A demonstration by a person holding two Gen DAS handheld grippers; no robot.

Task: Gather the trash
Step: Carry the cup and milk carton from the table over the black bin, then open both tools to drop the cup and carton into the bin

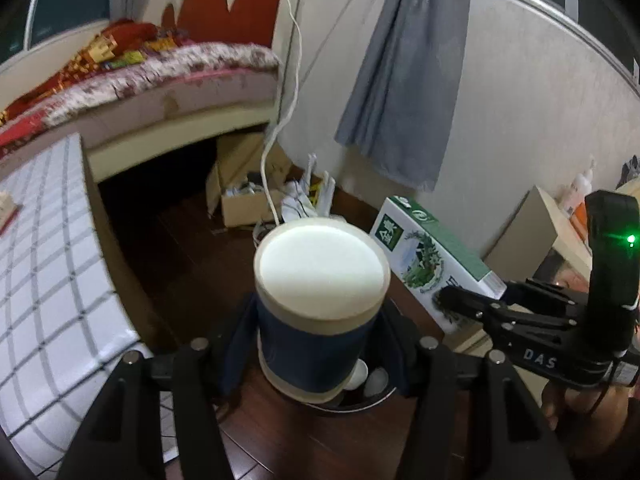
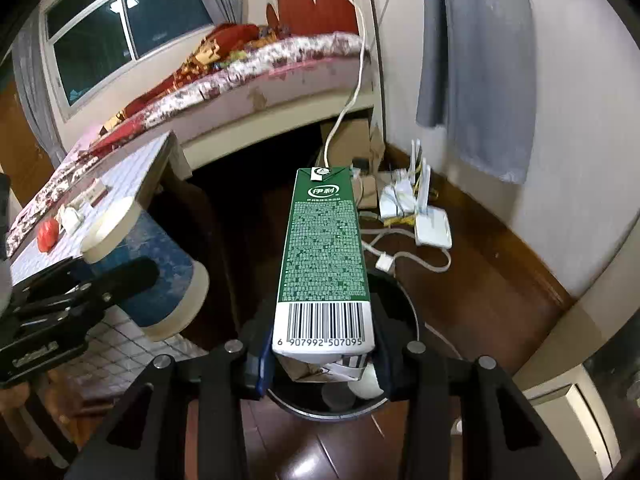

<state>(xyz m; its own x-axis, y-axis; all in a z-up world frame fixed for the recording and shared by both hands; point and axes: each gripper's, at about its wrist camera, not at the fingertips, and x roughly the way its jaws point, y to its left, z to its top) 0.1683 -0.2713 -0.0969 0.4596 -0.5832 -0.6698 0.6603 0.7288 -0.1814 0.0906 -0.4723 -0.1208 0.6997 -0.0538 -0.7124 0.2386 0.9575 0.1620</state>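
dark wood floor (image 2: 500, 280), bed (image 2: 248, 76) (red headboard), grey curtain (image 2: 480, 60), night window (image 2: 120, 16)

most of the dark bin (image 1: 360, 402) hidden behind the blue canister (image 1: 316, 312); contents too unclear to name. bin's (image 2: 404, 300) near side likewise masked by the green carton (image 2: 324, 264). carton's (image 1: 432, 260) lower corner covered by the right gripper (image 1: 452, 300). tiny green print unreadable. under-bed space too dark.

Dim indoor light is seen; the window (image 2: 120, 20) is dark. Glare is thrown on the cup (image 1: 322, 268) lid. Edges are bent and vignetted, slightly blurred.
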